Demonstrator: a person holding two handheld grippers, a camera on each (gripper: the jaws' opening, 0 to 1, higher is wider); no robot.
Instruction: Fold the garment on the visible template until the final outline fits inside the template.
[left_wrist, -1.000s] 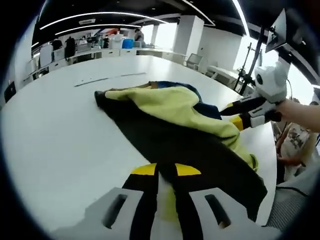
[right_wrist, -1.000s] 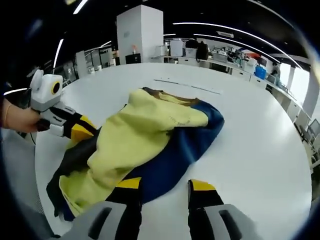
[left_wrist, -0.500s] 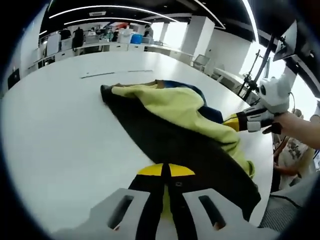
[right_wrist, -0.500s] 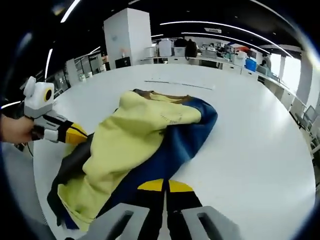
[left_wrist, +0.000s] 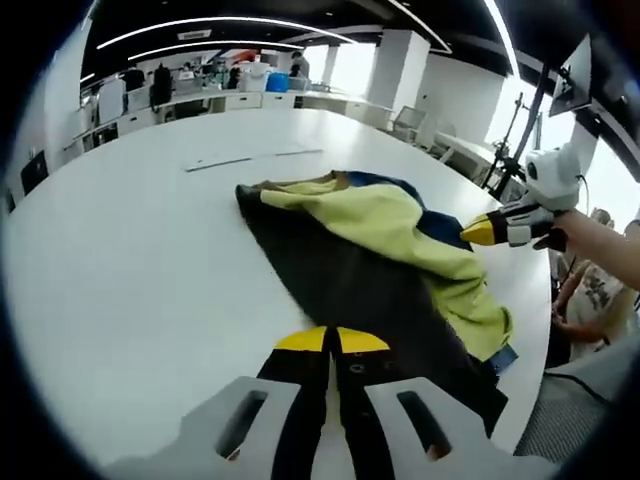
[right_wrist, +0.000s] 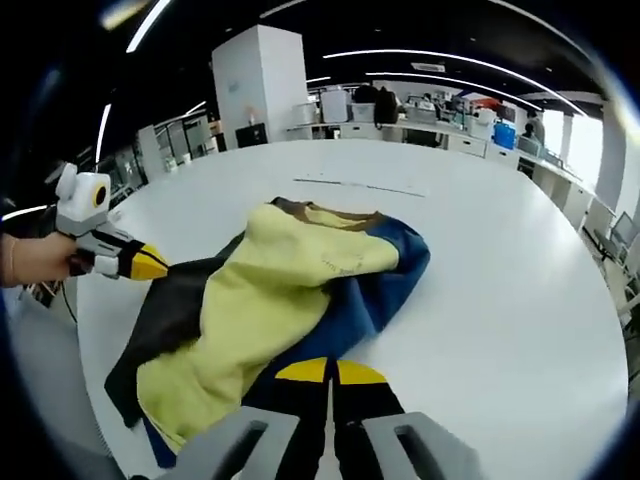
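A yellow, black and blue garment (left_wrist: 370, 230) lies crumpled on the white table (left_wrist: 130, 270). In the left gripper view my left gripper (left_wrist: 331, 342) is shut on the garment's black edge nearest me. The right gripper (left_wrist: 478, 233) comes in from the right, its yellow tips together at the blue side. In the right gripper view my right gripper (right_wrist: 325, 372) is shut on the blue edge of the garment (right_wrist: 290, 290). There the left gripper (right_wrist: 150, 264) sits at the black edge on the left, held by a hand (right_wrist: 35, 260). A thin dark line (left_wrist: 250, 158) marks the table beyond the garment.
The same line (right_wrist: 360, 186) shows behind the garment in the right gripper view. The table's rounded edge (left_wrist: 530, 330) runs close to the garment's near end. A white pillar (right_wrist: 255, 85) and desks with equipment stand far behind. A person sits at the right (left_wrist: 590, 300).
Both grippers have shut on the garment's edges; the right one was open a second ago. The garment now lies a little flatter and more stretched out between them.
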